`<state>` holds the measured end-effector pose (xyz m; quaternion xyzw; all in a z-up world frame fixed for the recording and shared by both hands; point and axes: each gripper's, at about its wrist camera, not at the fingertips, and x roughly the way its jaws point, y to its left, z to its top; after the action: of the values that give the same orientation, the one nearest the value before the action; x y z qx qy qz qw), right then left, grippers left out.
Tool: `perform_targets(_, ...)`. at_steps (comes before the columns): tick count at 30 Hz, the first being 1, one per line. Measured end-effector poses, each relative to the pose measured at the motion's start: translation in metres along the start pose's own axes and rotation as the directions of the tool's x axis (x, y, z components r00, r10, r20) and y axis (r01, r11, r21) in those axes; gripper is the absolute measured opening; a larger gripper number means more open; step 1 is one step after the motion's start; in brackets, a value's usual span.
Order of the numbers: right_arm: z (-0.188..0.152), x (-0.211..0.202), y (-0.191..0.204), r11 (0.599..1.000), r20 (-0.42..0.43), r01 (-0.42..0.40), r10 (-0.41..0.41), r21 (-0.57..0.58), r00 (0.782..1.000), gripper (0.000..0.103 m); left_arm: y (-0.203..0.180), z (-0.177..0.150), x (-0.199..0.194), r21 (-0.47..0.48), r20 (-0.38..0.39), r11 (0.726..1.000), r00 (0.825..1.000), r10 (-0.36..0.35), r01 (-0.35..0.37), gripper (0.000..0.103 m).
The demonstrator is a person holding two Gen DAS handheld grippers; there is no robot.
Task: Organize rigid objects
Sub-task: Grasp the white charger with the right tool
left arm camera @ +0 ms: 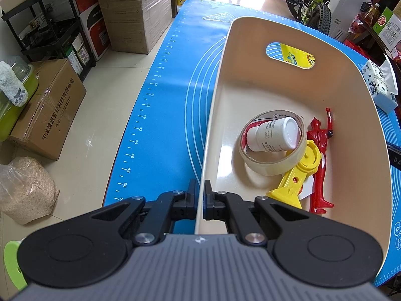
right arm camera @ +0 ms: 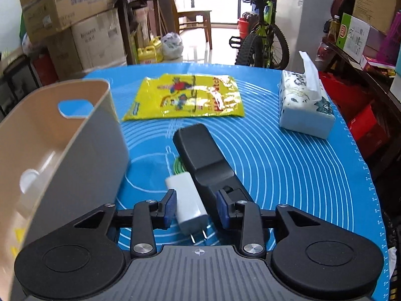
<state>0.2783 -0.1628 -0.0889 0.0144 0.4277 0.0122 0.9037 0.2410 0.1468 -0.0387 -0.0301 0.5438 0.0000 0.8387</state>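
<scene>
Between the 2 spread fingers of the right hand-held gripper point(right arm camera: 195, 209), the white charger point(right arm camera: 188, 204) is lying on the desk point(right arm camera: 288, 170), long axis running near-to-far, while the left hand-held gripper point(left arm camera: 200, 195) is pinching the bin point(left arm camera: 275, 32) wall at left.

Blue silicone mat point(right arm camera: 288, 175) covers table. Yellow snack packet point(right arm camera: 185, 97) lies flat at far middle; tissue pack point(right arm camera: 305, 107) stands at far right. Beyond table: stacked cardboard boxes point(right arm camera: 82, 25), yellow detergent jugs point(right arm camera: 150, 52), green bicycle point(right arm camera: 263, 35). On floor: printed cardboard box point(left arm camera: 50, 110), clear bag of grain point(left arm camera: 27, 188).
</scene>
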Motion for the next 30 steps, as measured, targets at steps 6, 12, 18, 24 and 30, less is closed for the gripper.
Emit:
perform_targets(6,0.002,0.011,0.009,0.998,-0.016,-0.007,0.006,-0.066,1.000,0.055,0.000,0.000,0.000,0.002,0.000,1.000,1.000,0.003,-0.003,0.005)
perform_targets(12,0.006,0.021,0.026,0.991,-0.008,-0.002,0.001,-0.132,1.000,0.056,0.000,0.000,0.001,0.005,0.000,1.000,1.000,0.006,-0.006,0.005)
perform_targets(18,0.001,0.023,0.033,0.984,0.004,0.026,-0.025,-0.175,1.000,0.039,0.000,0.000,0.001,0.005,0.000,1.000,1.000,0.006,-0.006,0.005)
perform_targets(24,-0.001,0.004,0.022,0.994,0.043,0.013,-0.008,-0.110,0.999,0.037,-0.001,0.000,0.001,0.005,0.000,1.000,1.000,0.006,-0.006,0.005)
perform_targets(30,0.006,-0.019,0.028,0.994,0.102,0.015,-0.004,-0.109,0.995,0.037,-0.001,0.000,0.001,0.005,-0.001,1.000,1.000,0.006,-0.006,0.005)
